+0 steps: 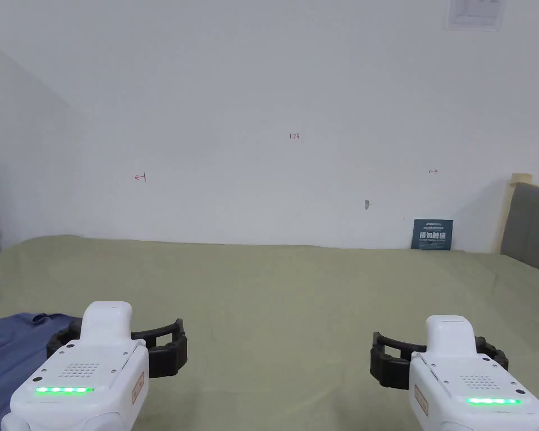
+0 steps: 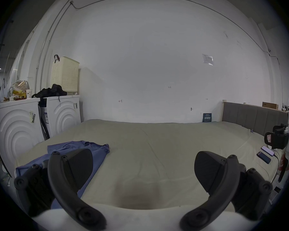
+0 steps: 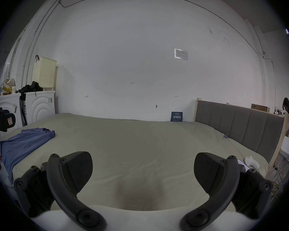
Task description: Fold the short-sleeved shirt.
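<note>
My left gripper (image 2: pixel 143 173) and right gripper (image 3: pixel 143 173) both hover over the green bedsheet (image 1: pixel 296 292) with jaws spread wide and nothing between them. The blue short-sleeved shirt (image 2: pixel 83 153) lies rumpled on the sheet just off my left gripper's outer jaw, well away from the right one. It looks light, limp and easily bunched, so I judge a pinch on a hem or shoulder seam best, not the loose middle.

Small red handwritten "123" (image 1: pixel 294 136) on the white wall (image 1: pixel 263 84), about mid-width. Two hand-drawn arrow marks lower down, one left (image 1: pixel 141 177), one right (image 1: pixel 433 171). Dark blue card (image 1: pixel 432 234) leaning at the wall's foot, far right; white print too small to read.
</note>
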